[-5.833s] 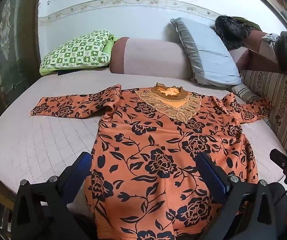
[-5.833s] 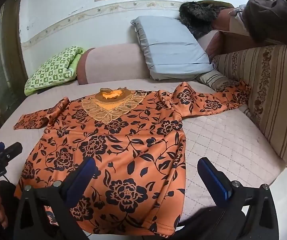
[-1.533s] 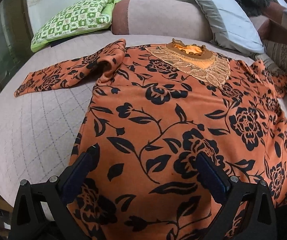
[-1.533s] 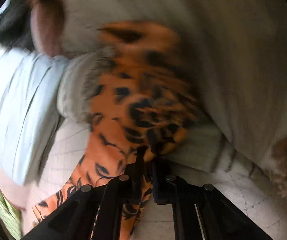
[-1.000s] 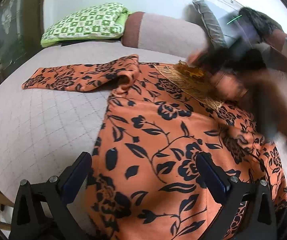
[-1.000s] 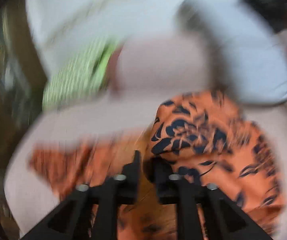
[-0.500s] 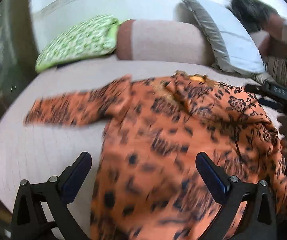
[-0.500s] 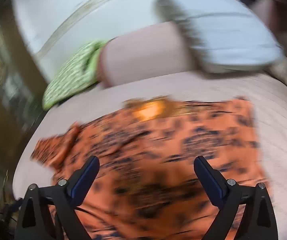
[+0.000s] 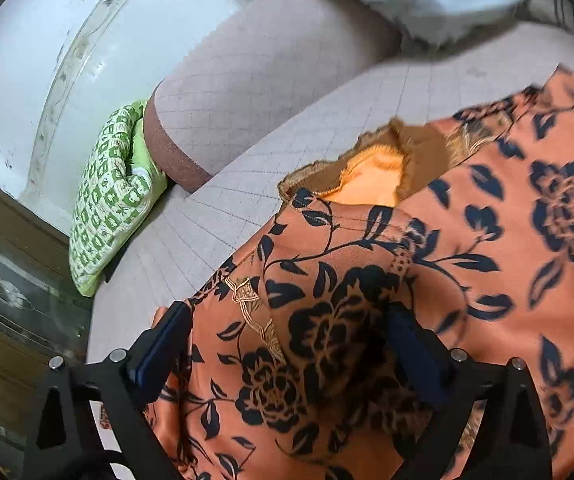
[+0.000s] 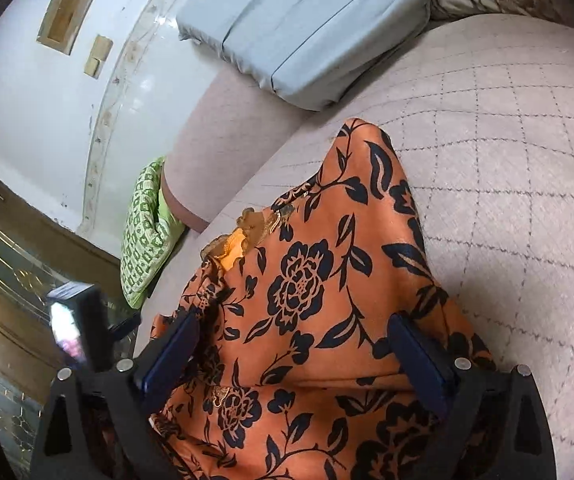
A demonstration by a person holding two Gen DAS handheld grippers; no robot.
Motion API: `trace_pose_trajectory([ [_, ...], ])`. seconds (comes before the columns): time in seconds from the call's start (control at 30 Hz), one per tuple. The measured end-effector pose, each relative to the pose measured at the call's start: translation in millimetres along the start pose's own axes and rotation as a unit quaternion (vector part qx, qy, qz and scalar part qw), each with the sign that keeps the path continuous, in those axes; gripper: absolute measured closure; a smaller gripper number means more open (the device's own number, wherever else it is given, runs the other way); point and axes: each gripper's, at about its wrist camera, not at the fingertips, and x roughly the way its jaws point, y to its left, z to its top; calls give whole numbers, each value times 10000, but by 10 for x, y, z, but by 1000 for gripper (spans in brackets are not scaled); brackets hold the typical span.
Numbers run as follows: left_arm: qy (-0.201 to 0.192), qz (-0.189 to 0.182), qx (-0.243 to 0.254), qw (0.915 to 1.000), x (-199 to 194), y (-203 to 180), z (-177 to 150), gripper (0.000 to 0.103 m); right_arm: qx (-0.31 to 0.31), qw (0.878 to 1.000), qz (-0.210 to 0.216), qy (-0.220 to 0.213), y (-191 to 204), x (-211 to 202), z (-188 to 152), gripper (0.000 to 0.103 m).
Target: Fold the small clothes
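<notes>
An orange blouse with black flowers (image 9: 467, 240) lies on the pink quilted bed cover (image 9: 327, 128). Its lace collar (image 9: 367, 160) faces the bolster. Both sleeves lie folded in over the body, and the right one shows as a flap in the right wrist view (image 10: 367, 208). My left gripper (image 9: 287, 344) is open, low over the blouse's folded left side. My right gripper (image 10: 295, 344) is open, low over the blouse (image 10: 307, 300) near its middle. Neither holds cloth.
A pink bolster (image 9: 279, 72), a green checked pillow (image 9: 107, 204) and a grey-blue pillow (image 10: 307, 20) lie along the white wall. Bare quilted cover (image 10: 507, 140) lies right of the blouse. A dark wooden cabinet (image 10: 7, 280) stands left. My left gripper's body (image 10: 79, 328) shows at left.
The right gripper carried the right sleeve across the blouse, let go and opened. The left sleeve now lies folded in too. Both cameras have tilted and moved closer to the blouse.
</notes>
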Motion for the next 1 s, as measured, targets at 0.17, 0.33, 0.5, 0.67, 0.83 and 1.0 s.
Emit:
trace_pose_trajectory([
  [0.17,352,-872,-1607,9825,80,515,-140,95,106,9998,145,71,-110,121,-6,6],
  [0.33,744,-1728,-4118,8916,264,1221,-1038,85,470,9980,421,41,-245,-23,29,7],
  [0.5,954,-1874,-4512,8673,279,1350,-1408,76,382,9985,384,40,-196,-27,35,6],
  [0.67,928,-1404,-3736,9122,231,1324,-1302,50,422,9982,434,19,-200,-43,24,6],
  [0.83,1164,-1882,-4258,8774,361,1688,-1532,48,321,9986,428,7,-190,-45,-4,7],
  [1.0,416,-2078,-4450,8701,23,2200,-1972,45,84,9995,307,-44,-128,-56,-45,7],
])
